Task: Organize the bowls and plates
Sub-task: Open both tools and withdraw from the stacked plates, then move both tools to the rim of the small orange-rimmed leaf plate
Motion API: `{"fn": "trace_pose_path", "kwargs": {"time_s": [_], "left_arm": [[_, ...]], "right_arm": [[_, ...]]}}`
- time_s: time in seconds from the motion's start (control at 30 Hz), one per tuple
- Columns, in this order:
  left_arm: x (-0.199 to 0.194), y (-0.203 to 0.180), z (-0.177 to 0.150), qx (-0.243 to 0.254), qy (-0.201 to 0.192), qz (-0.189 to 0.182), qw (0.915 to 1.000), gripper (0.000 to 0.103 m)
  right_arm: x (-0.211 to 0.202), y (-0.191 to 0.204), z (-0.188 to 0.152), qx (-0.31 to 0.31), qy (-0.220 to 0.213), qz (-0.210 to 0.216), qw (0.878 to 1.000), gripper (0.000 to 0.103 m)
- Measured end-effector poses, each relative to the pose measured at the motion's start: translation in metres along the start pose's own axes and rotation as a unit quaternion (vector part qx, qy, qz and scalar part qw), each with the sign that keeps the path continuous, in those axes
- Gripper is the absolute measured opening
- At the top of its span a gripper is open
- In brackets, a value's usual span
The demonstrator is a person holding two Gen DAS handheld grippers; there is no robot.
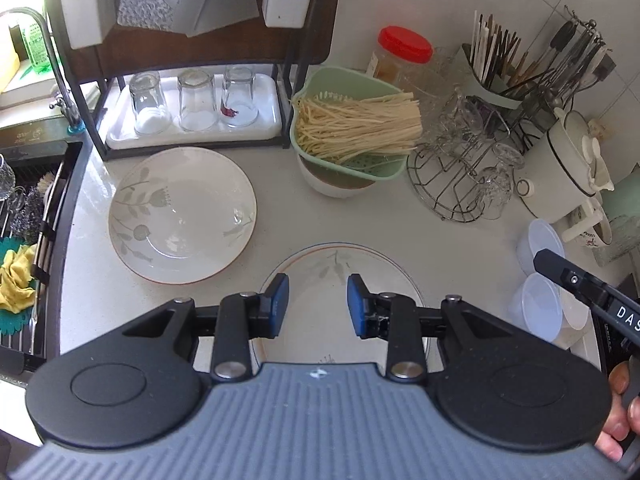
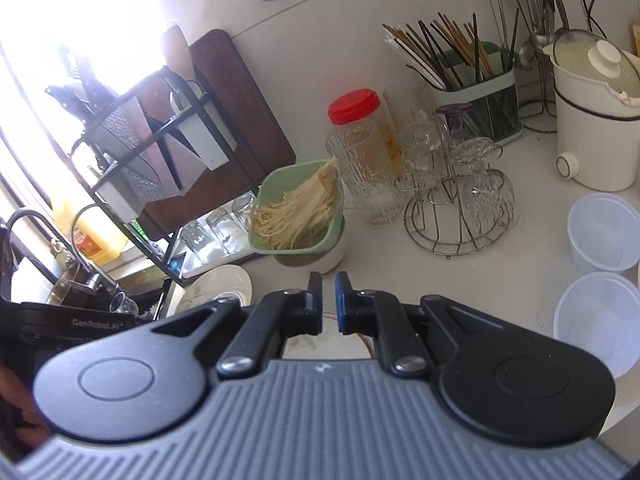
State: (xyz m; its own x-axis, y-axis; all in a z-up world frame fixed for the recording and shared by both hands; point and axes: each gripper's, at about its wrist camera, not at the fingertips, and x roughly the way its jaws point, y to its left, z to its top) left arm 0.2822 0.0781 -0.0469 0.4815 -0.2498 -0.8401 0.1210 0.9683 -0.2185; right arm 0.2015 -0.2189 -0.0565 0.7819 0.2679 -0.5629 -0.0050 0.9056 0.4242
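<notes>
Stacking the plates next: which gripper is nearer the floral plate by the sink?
Left. The left gripper hangs just right of the floral plate; the right gripper is farther right.

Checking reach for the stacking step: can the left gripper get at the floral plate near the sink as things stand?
Probably yes: the left gripper is open and empty, and nothing stands on the bare counter between it and the floral plate.

Bright daylight thru both views. Right wrist view: window (image 2: 60,40) at far left blows out to white, glare washes over the knife rack (image 2: 152,128). Left wrist view more even, w/ soft reflections on the flowered plate (image 1: 182,214). Shadows faint on the counter (image 1: 280,224). Strong fisheye bend at edges; focus ok mid-frame, corners soft.
</notes>
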Motion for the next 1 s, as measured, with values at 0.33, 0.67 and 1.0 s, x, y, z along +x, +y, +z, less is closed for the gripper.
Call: {"fn": "trace_pose_path", "kwargs": {"time_s": [0.33,0.67,1.0], "left_arm": [[-0.024,-0.019,-0.007,0.002,-0.041,0.005,0.9992,0.036],[-0.02,-0.016,-0.024,-0.03,-0.049,0.033,0.9978,0.036],[-0.034,-0.005,-0.047,-0.053,-0.041,0.062,0.9958,0.036]], "right_arm": [[-0.019,0.007,0.0,-0.032,-0.004,0.008,0.999,0.01],[-0.016,0.003,-0.003,-0.073,0.018,0.018,0.997,0.01],[-0.008,0.024,-0.012,-0.108,0.042,0.055,0.992,0.01]]}}
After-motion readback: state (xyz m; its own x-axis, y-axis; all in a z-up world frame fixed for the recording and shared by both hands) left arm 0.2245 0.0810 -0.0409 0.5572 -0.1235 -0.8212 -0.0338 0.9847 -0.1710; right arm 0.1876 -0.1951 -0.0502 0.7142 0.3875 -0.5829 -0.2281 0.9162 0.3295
